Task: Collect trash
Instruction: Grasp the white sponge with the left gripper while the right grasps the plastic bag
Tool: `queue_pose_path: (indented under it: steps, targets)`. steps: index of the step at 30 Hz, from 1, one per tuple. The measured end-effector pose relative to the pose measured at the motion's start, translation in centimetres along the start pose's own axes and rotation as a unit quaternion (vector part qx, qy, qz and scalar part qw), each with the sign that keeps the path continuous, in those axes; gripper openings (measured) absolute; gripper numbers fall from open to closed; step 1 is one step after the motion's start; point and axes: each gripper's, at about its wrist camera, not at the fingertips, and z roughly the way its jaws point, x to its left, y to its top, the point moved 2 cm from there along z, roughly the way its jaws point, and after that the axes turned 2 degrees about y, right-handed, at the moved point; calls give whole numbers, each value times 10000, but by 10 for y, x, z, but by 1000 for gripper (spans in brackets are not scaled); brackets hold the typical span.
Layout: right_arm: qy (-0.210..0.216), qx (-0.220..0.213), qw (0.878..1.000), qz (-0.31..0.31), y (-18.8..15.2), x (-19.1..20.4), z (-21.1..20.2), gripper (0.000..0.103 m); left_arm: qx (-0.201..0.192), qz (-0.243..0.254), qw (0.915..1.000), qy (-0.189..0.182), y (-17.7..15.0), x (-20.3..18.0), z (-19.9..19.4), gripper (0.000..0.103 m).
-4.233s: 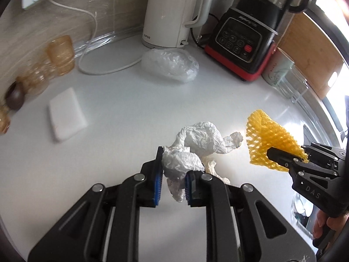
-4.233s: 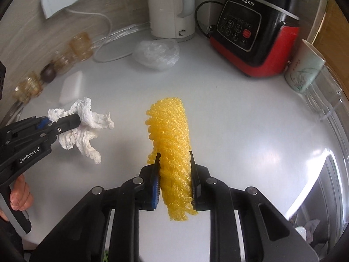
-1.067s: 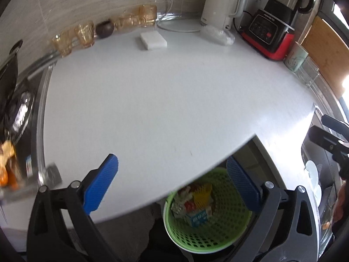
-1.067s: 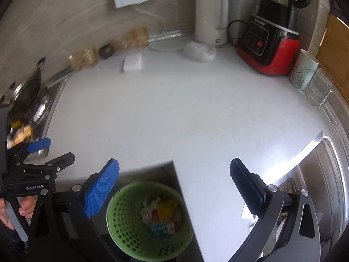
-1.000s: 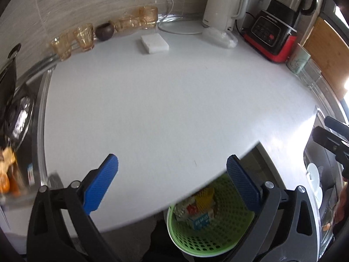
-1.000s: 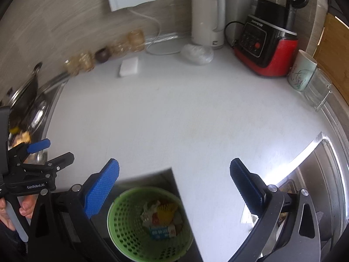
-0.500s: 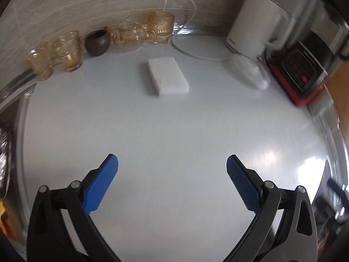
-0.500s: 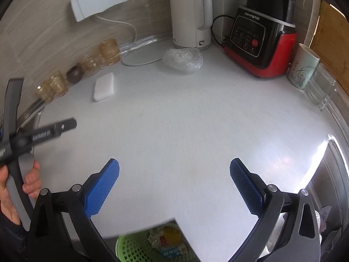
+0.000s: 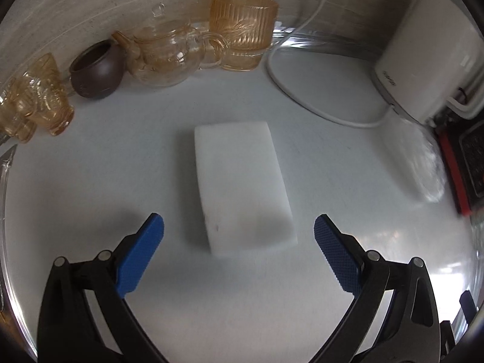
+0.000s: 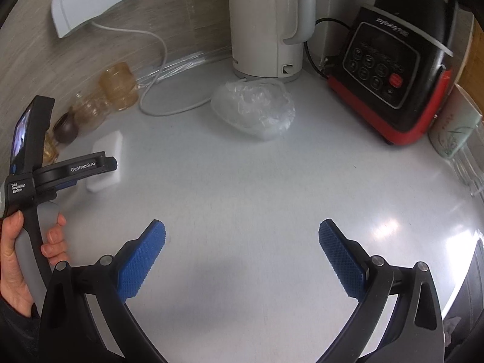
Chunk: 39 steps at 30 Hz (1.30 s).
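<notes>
**Left claw lined up on foam block**

White countertop is landmark. White rectangular foam block lies flat mid-counter, dead ahead of left gripper, long axis pointing away between wide-open, empty jaws. Right gripper, also wide open and empty, sits farther off.

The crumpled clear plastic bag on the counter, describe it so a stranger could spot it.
Find the tall white electric kettle against the back wall. On the white countertop just before its base lies the crumpled clear plastic bag: the only soft, wrinkled, see-through thing there.
</notes>
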Motion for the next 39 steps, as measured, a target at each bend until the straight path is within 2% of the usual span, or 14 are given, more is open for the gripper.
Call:
queue_pose_path:
  steps: [4, 5, 7, 9, 13, 17, 23, 29, 31, 33, 36, 39]
  targets:
    - [16, 50, 10000, 3, 7, 1, 14, 101, 29, -72, 10000, 50, 9, -5, 8, 95]
    - [16, 71, 10000, 3, 8, 1, 17, 101, 41, -77, 9999, 61, 12, -6, 10, 92]
    - [18, 86, 10000, 2, 11, 0, 21, 101, 134, -145, 9998, 57, 15, -4, 15, 79]
    - [2, 98, 10000, 8, 15, 0, 25, 101, 137, -196, 9997, 108, 18, -4, 17, 61]
    - [9, 73, 9999, 90, 27, -3, 33, 101, 155, -152, 9998, -15, 20, -6, 17, 59]
    - [51, 51, 9996, 286, 55, -7, 51, 101, 106, 28, 9999, 7, 22, -10, 20, 59]
    - [-103, 168, 9996, 222, 107, -8, 107, 101, 62, 237, 9995, -192, 23, -16, 17, 59]
    - [-9, 147, 9992, 378, 127, -10, 139, 100, 28, 464, 9985, -305, 26, -22, 17, 59]
    - [-17, 132, 9994, 312, 128, -7, 141, 87, 41, 510, 9981, -346, 26, -24, 19, 59]
    - [5, 147, 9997, 206, 128, -3, 142, 56, 15, 572, 9977, -353, 23, -24, 17, 59]
    - [32, 180, 9998, 110, 126, 0, 141, 28, -63, 669, 9972, -336, 16, -25, 12, 59]
    - [88, 174, 9998, 84, 120, 2, 137, 18, -136, 756, 9963, -384, 9, -26, 4, 59]
